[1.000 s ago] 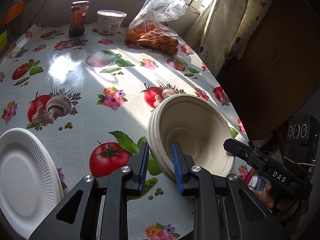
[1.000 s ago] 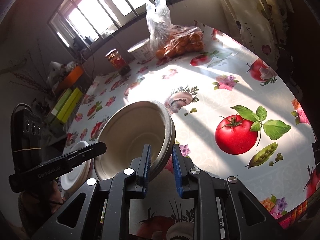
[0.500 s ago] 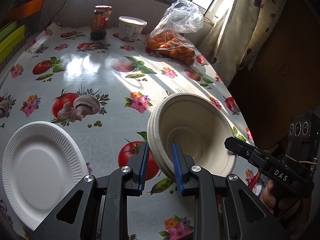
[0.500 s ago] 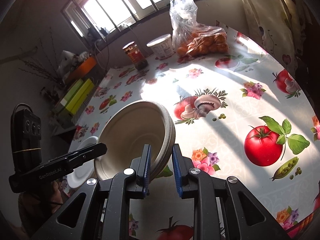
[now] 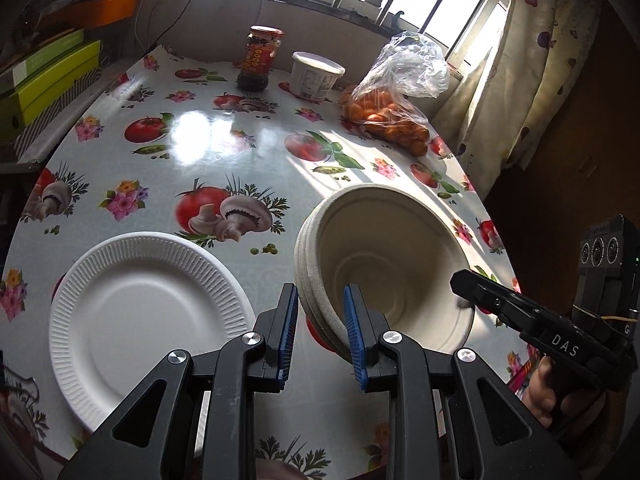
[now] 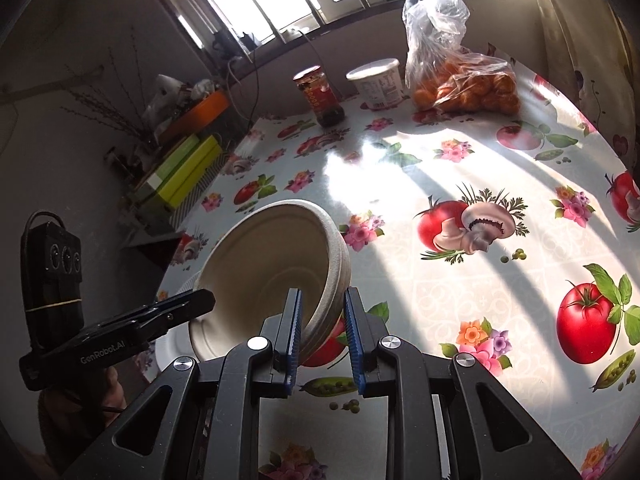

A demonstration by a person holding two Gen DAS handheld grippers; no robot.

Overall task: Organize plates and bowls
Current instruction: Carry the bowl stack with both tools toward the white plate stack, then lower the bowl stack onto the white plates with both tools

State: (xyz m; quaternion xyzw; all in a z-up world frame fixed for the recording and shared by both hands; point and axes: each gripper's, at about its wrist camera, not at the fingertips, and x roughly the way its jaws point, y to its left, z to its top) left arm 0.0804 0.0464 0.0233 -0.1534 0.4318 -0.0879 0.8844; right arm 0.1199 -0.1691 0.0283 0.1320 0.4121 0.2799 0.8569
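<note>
Stack of paper bowls (image 5: 384,264) pinched at opposite rims by left gripper (image 5: 322,330) and right gripper (image 6: 322,338); white paper plate (image 5: 148,320) lies left, probably lower.

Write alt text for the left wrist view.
The left gripper clamps the near rim of a stack of beige bowls, tilted above a fruit-print table, while the right gripper grips the opposite rim. A white paper plate lies left of the stack; a jar, tub and bag of oranges stand by the window.
</note>
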